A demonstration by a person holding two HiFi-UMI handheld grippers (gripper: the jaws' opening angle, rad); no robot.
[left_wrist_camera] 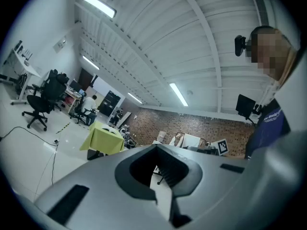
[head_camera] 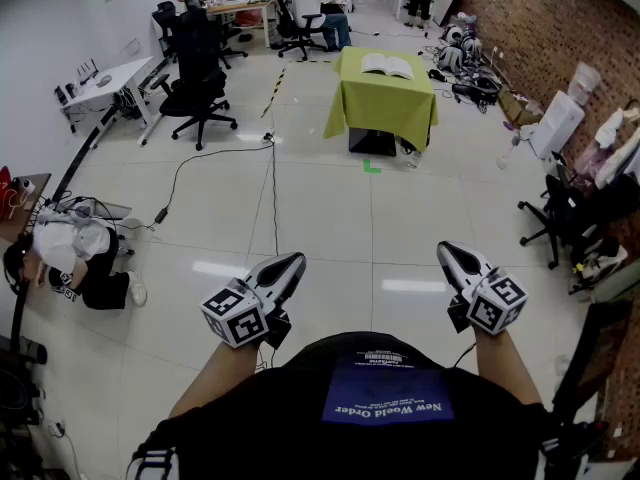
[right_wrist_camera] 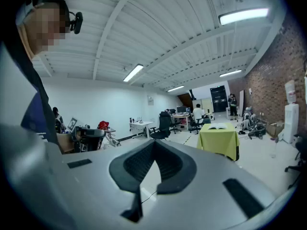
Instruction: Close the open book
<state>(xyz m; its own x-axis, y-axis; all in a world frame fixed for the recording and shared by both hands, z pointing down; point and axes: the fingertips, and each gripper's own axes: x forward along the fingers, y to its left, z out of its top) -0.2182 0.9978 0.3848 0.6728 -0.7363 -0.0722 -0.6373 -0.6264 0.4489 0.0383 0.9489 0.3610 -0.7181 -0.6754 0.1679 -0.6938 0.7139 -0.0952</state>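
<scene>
- An open book (head_camera: 386,65) lies flat, its pale pages spread, on top of a square counter (head_camera: 385,108) draped to the sides in smooth yellow-green cloth, well across the room from the person.
- The left gripper (head_camera: 289,264), a tapered white-and-black shell, points level; its ribbed dark pads meet at the tips, clenched on nothing.
- The right gripper (head_camera: 451,254), of the same pointed shape, tips slightly downward, its jaws likewise pressed together and empty.
- Each gripper carries a cube printed with black-and-white square markers (head_camera: 235,315), just ahead of the person's bare forearms.
- Glossy white floor tiles (head_camera: 330,218) stretch between the grippers and the counter, mirroring the ceiling lights; a thin black cable (head_camera: 190,173) snakes across them and a small green tape mark (head_camera: 372,167) sits just in front of the cloth.
- A dark boxy shape (head_camera: 372,141) shows under the cloth's front hem; what it holds cannot be made out.
- Black wheeled office chairs (head_camera: 198,88) stand to the left, near a white desk (head_camera: 105,80).
- Rough red brick wall (head_camera: 540,28) runs along the right.
- One person crouches on the floor (head_camera: 75,258) at the left; another sits at a far desk (head_camera: 310,3).
</scene>
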